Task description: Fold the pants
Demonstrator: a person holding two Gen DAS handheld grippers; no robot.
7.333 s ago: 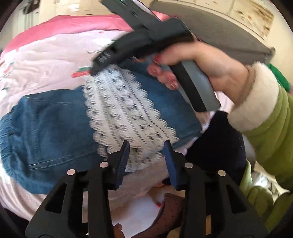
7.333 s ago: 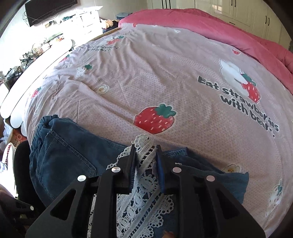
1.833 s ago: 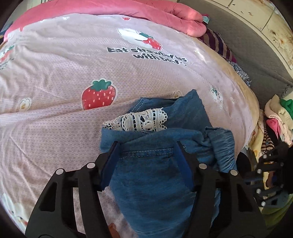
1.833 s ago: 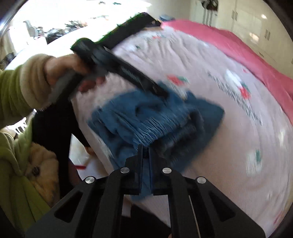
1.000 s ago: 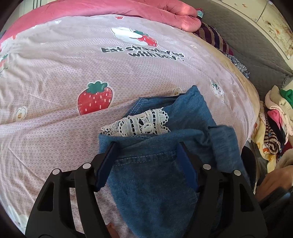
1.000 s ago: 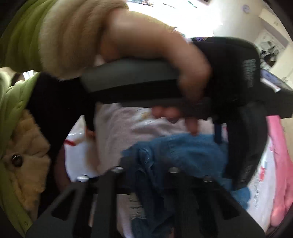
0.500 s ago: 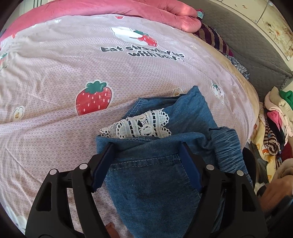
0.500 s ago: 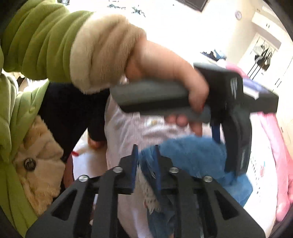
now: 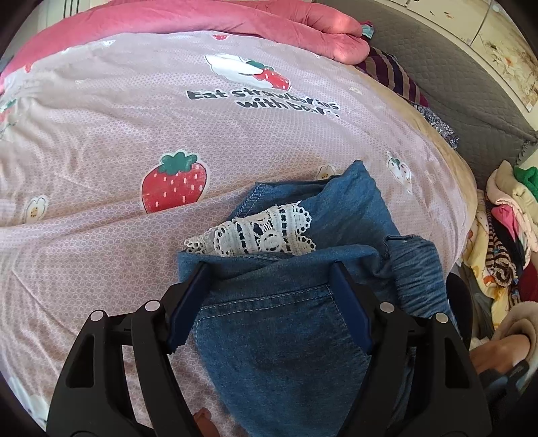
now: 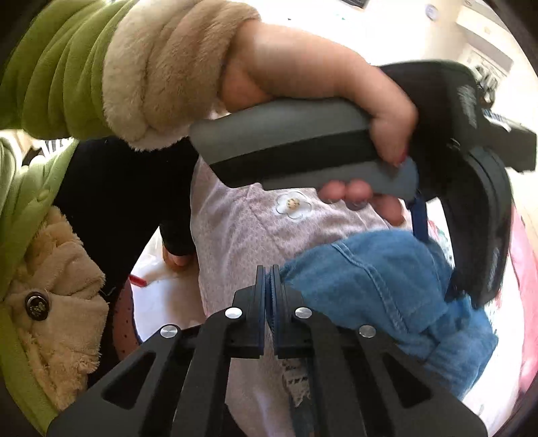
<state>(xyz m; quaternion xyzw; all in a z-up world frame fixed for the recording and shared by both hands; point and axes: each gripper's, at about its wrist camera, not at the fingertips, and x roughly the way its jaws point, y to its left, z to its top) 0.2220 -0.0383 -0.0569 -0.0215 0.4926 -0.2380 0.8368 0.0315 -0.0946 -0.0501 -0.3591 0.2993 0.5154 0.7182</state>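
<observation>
Looking along the left gripper (image 9: 269,299) from its own camera, the jaws stand wide apart and straddle the top layer of the pants (image 9: 289,339), a denim bundle lying near the right edge of the bed (image 9: 101,134). Both blue pads sit at the sides of the folded-over panel with its stitched seam, pressing or resting there; nothing is pinched between them. Just beyond the fingertips a strip of white lace trim (image 9: 259,232) peeps out from under the top layer, and a gathered, ribbed part of the denim bulges at the right. A pile of clothes (image 9: 504,228) lies off the bed's right edge, and a pink quilt (image 9: 201,23) runs along its far edge.

From the right wrist camera, the right gripper (image 10: 268,295) has its jaws drawn almost together, with a thin edge of blue denim nipped between the pads. The pants (image 10: 386,285) hang in a soft fold to the right of it, over the bed's near edge. Above, the left hand (image 10: 336,107) grasps the grey handle of the other tool, whose finger comes down onto the denim.

By my reading, a late fold is in hand: the left tool pins the stack while the right carries a loose edge across. The next move seems to call for laying that edge flat over the bundle, covering the lace, and letting go only once the cloth rests without slack.
</observation>
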